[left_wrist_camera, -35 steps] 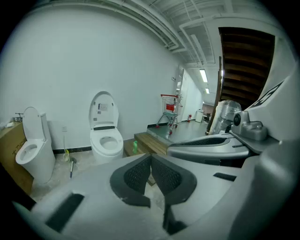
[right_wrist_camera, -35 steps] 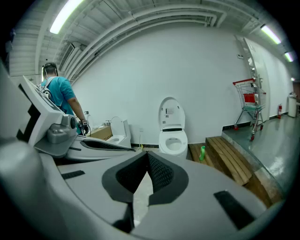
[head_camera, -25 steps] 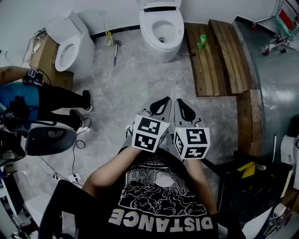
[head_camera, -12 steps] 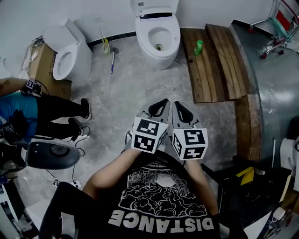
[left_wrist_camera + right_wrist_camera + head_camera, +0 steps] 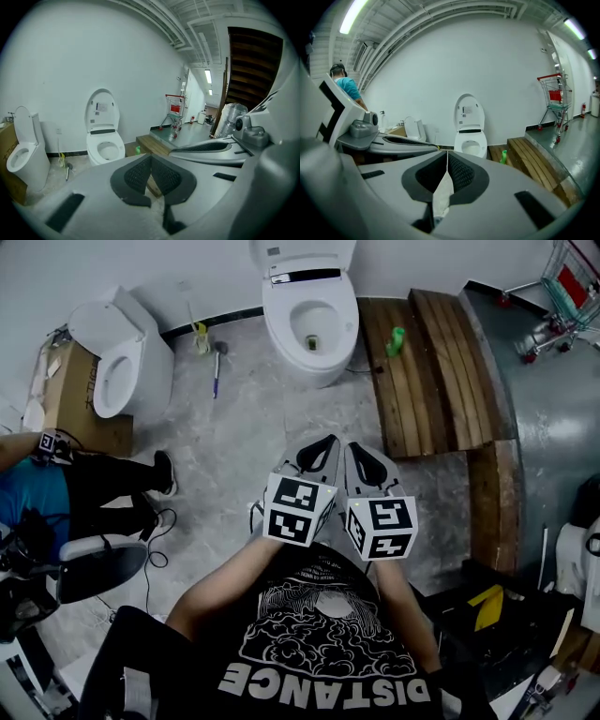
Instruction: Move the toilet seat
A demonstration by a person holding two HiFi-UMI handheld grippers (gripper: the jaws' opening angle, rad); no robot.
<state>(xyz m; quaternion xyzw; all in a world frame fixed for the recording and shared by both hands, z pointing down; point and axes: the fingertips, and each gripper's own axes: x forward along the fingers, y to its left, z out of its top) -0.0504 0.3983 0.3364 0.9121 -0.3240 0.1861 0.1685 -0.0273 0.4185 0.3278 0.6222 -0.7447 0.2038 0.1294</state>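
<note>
While both grippers hang well short of the fixture, the step in hand reads as the approach and no contact has been made. In the head view the left gripper (image 5: 317, 452) and the right gripper (image 5: 367, 463) sit side by side in front of the person's chest, almost touching each other and both pointing towards the toilet (image 5: 323, 352) against the far wall. Each claw is closed with nothing in it: the left gripper view shows its dark ribbed pads (image 5: 138, 174) meeting along a thin line, and the right gripper view shows the same, with only bare floor visible beyond the tips. The toilet seat (image 5: 281, 320) appears to lie flat on the bowl rim, while the lid (image 5: 302, 253) stands upright against the wall behind it. A second toilet (image 5: 117, 371) stands well apart to the left, so it is probably not the target. A green bottle (image 5: 398, 338) rests on the wooden platform (image 5: 441, 362) just to the right of the bowl, and a brush (image 5: 216, 367) lies on the floor to its left. The next move likely calls for closing the remaining stretch of floor, parting one claw, and bringing it to the front edge of the seat ring so the jaws can take the rim from above and below without nudging the bottle.
</note>
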